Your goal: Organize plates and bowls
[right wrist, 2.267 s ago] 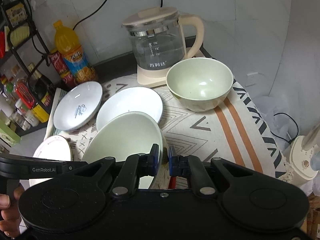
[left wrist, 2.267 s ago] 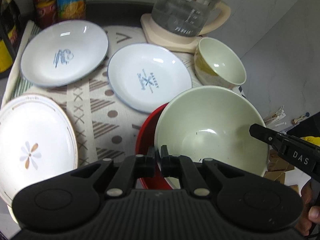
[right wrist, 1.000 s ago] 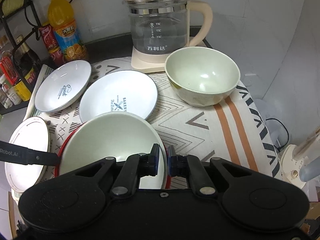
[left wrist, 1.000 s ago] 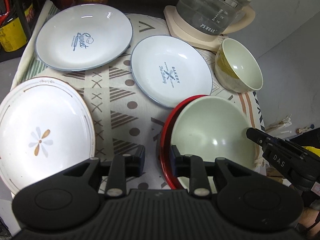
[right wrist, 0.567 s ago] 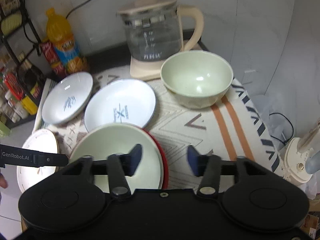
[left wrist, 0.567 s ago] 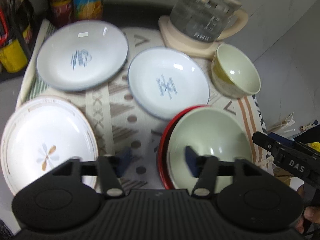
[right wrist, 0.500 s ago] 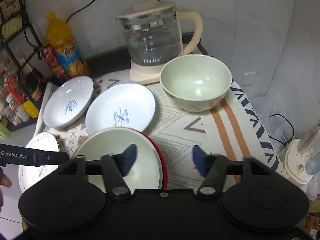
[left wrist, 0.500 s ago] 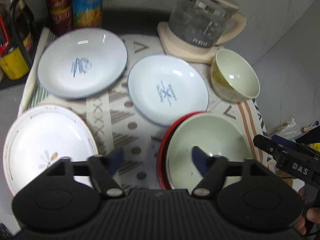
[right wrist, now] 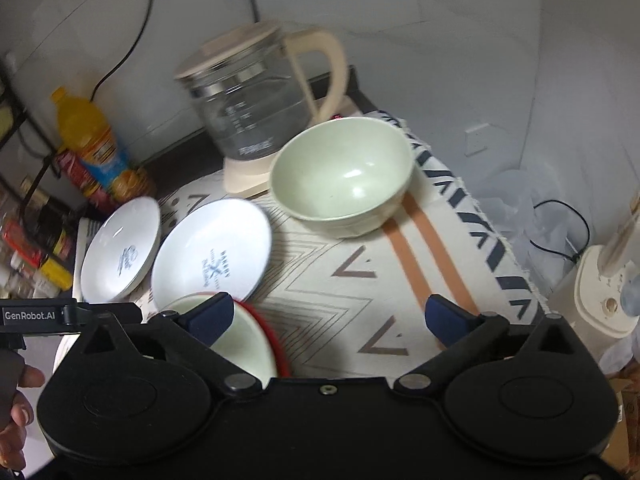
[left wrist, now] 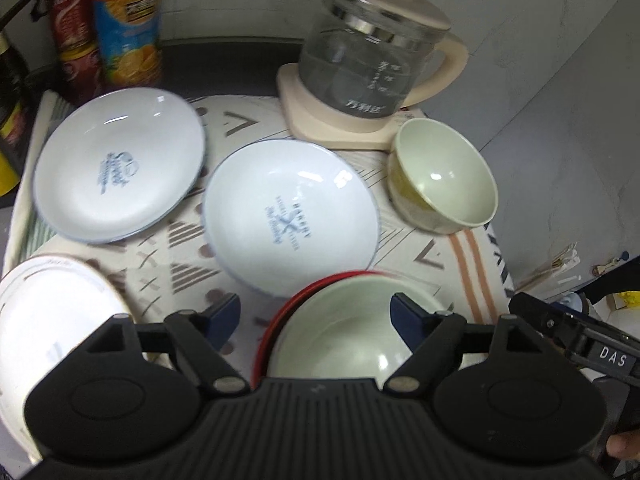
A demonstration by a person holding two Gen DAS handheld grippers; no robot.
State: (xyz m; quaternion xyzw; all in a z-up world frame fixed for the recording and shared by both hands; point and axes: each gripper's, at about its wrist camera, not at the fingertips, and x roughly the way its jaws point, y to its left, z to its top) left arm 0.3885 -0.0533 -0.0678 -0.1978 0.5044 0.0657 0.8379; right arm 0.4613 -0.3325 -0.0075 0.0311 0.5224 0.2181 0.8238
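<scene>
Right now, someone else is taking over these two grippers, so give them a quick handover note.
Left gripper: open, holding nothing; its jaws have just been opening.
Right gripper: open wide, empty; its jaws have just been opening too.
Done: the large green bowl sits nested in the red dish at the near edge of the tablecloth, released.
Still loose: two blue-rimmed white plates, "Sweet" and "Bakery", side by side; the flower-pattern plate at near left; the small green bowl by the kettle.
Left: probably stack the plates and nest the small bowl.
</scene>
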